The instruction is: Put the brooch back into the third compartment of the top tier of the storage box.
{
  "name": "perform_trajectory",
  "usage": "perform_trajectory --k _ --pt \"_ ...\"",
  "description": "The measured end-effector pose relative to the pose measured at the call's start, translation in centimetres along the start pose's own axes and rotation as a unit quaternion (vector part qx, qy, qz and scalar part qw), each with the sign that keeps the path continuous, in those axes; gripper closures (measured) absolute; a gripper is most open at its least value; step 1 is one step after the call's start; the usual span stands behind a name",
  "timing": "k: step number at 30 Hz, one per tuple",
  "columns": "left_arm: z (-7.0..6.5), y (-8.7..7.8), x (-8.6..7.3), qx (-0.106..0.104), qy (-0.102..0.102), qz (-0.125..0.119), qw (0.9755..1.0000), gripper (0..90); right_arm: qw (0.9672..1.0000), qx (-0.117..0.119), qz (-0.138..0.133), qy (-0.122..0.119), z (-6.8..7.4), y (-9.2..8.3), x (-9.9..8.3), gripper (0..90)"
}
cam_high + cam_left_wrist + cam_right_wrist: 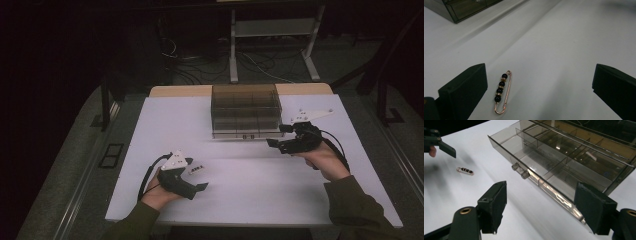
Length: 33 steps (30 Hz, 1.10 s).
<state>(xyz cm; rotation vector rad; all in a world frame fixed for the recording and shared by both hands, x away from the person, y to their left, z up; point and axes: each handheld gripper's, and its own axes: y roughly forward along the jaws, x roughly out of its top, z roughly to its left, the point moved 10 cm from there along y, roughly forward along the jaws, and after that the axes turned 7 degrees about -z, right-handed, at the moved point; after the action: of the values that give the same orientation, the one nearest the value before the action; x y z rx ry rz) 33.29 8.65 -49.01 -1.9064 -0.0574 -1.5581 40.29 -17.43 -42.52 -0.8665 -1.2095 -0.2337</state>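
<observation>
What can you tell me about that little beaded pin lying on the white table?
The beaded pin is a rose-gold safety pin, seemingly metal, strung with four glossy black beads with small gold spacers among them. It looks closed and lies flat on the white table, touching nothing else. It rests between the open jaws of the left gripper, close to one jaw, well apart from the smoky drawer box.

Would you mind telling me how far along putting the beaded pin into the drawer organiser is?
Done: a drawer of the smoky organiser stands pulled open. In hand: the left gripper, open, straddles the beaded pin on the table. Left: gripping it and placing it inside; the right gripper is open, holding nothing.
</observation>
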Motion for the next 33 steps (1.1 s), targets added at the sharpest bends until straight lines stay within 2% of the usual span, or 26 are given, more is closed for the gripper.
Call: perform_trajectory --k 7,21,23,27,30,33 --pt "0.0 0.0 0.0 0.000 -0.002 0.000 1.0000 0.0 1.0000 0.002 0.003 0.000 0.2 -0.8 -1.0 25.7" --pt "0.0 0.0 -0.1 -0.002 -0.004 0.000 1.0000 0.0 0.9999 0.005 0.008 0.006 0.9 -1.3 -3.2 24.6" --pt "0.0 0.0 -0.1 -0.002 -0.006 -0.001 1.0000 0.0 1.0000 0.003 0.005 0.007 0.9 -1.3 -3.5 20.1" --pt "0.0 0.0 -0.1 -0.003 -0.006 0.001 1.0000 0.0 0.9999 -0.005 0.007 0.011 0.8 -1.4 -4.3 19.1" --pt "0.1 -0.1 0.0 -0.001 -0.005 -0.003 1.0000 0.0 0.9998 -0.006 0.001 0.018 0.7 -1.7 -4.8 11.0" --pt "0.1 -0.1 0.0 -0.002 -0.006 -0.005 1.0000 0.0 0.9998 -0.009 0.003 0.017 0.8 -1.8 -5.5 11.0"
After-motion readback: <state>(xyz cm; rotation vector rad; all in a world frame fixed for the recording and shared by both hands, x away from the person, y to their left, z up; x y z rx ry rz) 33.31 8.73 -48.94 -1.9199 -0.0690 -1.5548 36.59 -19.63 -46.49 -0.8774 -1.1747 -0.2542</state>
